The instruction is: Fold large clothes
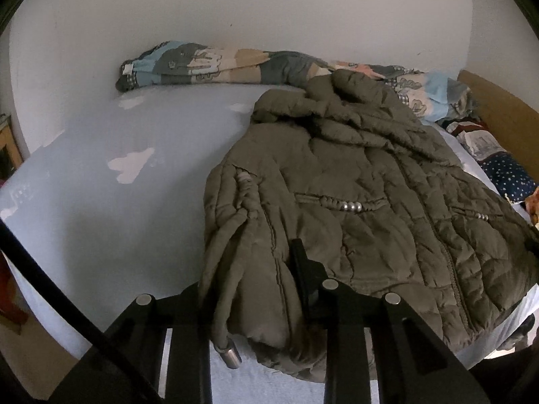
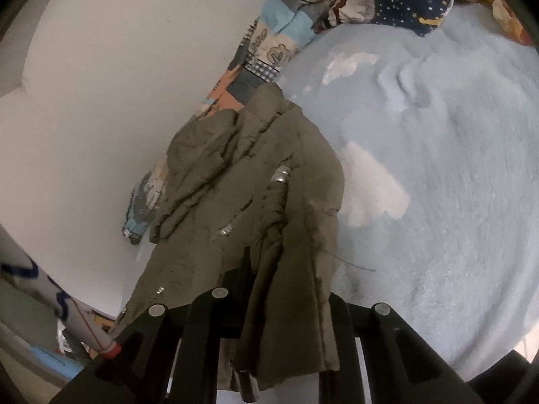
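On the pale blue bed sheet [image 1: 101, 202], an olive quilted jacket [image 1: 353, 195] lies spread toward the right side, its hood bunched against a rolled patchwork quilt [image 1: 209, 64] along the white wall [image 1: 235, 6]. Much stays out of sight from where I stand: the jacket's near hem drapes over my left gripper [image 1: 269, 289], burying one finger completely, so only the right-hand black finger [image 1: 299, 262] pokes up through the padding. In my right wrist view the same jacket [image 2: 252, 185] hangs from my right gripper [image 2: 269, 289] in a long fold that covers the fingertips; I see only the black mounts either side. That view is tilted, and the sheet [image 2: 438, 168] smears with blur.

Both of my grippers are clamped on jacket fabric near the hem, jaws nearly together with cloth pinched between. A drawstring with a metal toggle [image 1: 230, 353] dangles from the fold at my left gripper; another metal-capped cord end [image 2: 281, 175] lies on the fold in my right gripper's view.

At the far right a dark blue star-printed pillow [image 1: 512, 175] is cut off by the lens edge, beside a wooden headboard [image 1: 498, 107]. A small white tag [image 1: 128, 69] on the quilt's end is too small to read. A white pole with blue markings and a red tip [image 2: 60, 299] crosses the lower left of my right view; its markings spell nothing legible
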`<action>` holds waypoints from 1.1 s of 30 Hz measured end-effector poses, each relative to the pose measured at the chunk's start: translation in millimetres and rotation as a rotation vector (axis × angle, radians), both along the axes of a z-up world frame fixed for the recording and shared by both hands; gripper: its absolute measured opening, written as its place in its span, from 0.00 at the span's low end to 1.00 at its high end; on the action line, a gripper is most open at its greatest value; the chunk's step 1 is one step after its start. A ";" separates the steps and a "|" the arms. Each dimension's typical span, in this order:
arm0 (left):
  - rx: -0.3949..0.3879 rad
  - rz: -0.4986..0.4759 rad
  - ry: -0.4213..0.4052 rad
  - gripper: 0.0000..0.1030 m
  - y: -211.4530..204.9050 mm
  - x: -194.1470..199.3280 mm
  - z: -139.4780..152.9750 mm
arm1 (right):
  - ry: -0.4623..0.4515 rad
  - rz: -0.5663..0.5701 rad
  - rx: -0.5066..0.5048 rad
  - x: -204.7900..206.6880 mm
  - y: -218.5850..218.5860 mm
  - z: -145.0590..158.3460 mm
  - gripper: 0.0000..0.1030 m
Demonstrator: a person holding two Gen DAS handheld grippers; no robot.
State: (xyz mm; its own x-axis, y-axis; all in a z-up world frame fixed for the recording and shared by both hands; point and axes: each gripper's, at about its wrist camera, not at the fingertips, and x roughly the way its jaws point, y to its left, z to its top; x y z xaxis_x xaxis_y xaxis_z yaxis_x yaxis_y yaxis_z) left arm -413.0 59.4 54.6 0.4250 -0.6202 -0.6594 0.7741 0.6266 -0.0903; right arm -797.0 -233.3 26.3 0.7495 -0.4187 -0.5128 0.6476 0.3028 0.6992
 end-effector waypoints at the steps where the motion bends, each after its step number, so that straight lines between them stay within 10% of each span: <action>1: -0.005 -0.002 -0.001 0.25 1.6 -0.6 2.0 | -0.004 0.001 -0.007 -0.4 1.2 3.6 0.16; 33: -0.076 -0.062 -0.003 0.25 0.0 21.9 81.8 | -0.143 0.065 -0.102 -15.9 15.0 85.0 0.16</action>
State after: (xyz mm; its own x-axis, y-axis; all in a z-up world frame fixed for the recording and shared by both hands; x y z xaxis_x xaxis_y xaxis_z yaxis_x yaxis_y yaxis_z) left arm -391.1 59.4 136.4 0.3868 -0.6932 -0.6082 0.8113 0.5693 -0.1330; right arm -812.9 -218.3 111.3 0.8389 -0.4112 -0.3567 0.5207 0.4152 0.7460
